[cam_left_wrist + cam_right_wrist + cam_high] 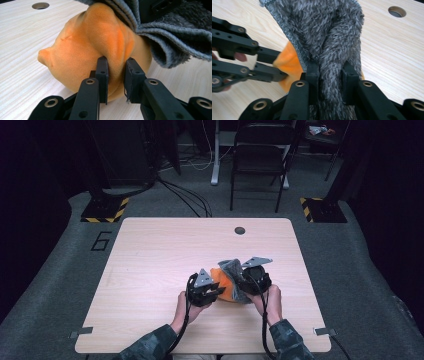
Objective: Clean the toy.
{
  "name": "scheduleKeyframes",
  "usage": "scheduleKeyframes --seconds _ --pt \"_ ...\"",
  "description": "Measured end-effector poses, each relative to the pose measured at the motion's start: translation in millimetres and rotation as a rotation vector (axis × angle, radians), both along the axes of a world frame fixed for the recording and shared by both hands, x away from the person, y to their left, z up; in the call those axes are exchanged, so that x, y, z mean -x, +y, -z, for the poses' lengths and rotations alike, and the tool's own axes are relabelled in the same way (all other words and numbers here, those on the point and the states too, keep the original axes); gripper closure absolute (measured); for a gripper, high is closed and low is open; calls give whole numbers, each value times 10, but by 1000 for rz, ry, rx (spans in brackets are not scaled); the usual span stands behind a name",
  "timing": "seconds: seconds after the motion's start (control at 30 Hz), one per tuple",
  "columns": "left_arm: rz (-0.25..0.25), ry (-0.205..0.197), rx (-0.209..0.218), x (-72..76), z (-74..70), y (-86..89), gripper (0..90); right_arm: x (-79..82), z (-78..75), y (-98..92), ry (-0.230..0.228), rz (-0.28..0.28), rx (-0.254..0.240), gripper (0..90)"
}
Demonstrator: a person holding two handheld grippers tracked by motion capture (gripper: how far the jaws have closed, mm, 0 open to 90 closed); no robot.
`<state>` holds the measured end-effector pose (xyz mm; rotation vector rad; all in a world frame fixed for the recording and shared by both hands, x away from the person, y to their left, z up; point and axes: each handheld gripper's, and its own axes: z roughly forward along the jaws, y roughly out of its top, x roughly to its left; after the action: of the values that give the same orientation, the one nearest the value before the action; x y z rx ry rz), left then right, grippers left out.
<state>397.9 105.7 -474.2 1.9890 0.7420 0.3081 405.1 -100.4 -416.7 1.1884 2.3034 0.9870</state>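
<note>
Pinching orange cloth in L claw, grey cloth in R claw

Orange plush, grey fuzzy cloth

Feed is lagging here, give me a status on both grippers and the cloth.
Left gripper shut on orange cloth. Right gripper shut on grey cloth, which drapes over the orange one. Nothing in the way on the table.

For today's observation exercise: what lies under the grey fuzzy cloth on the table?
An orange plush piece lies partly under the grey fuzzy cloth; the left gripper pinches its fold, the right gripper pinches the cloth. How far the orange extends beneath the cloth is covered.
</note>
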Motion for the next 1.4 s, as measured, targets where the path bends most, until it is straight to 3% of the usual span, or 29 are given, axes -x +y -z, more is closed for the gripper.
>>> scheduleKeyframes --seconds 0.5,0.57,0.67,0.9,0.97,1.1,1.17,1.23,1.4 --pt "3 7 10 -10 9 8 751 -97 120 -209 27 36 5 725" --pt "5 15 16 -18 12 21 752 -119 164 -248 21 68 73 726" --pt "7 13 15 -21 12 22 751 -173 249 -362 68 84 10 726" --pt "3 11 15 -23 12 29 752 -250 407 -481 120 142 32 728" --pt "0 7 16 -32 14 40 752 -276 480 -500 127 155 75 728" --pt "-8 15 31 -44 17 58 751 -325 613 -534 179 180 88 727" --pt "-14 19 35 -48 18 66 751 -330 589 -553 180 186 80 727" --pt "-9 26 35 -58 17 82 750 -312 507 -569 151 191 75 727" --pt "-19 26 43 -55 22 78 746 -200 159 -544 65 173 1 727"
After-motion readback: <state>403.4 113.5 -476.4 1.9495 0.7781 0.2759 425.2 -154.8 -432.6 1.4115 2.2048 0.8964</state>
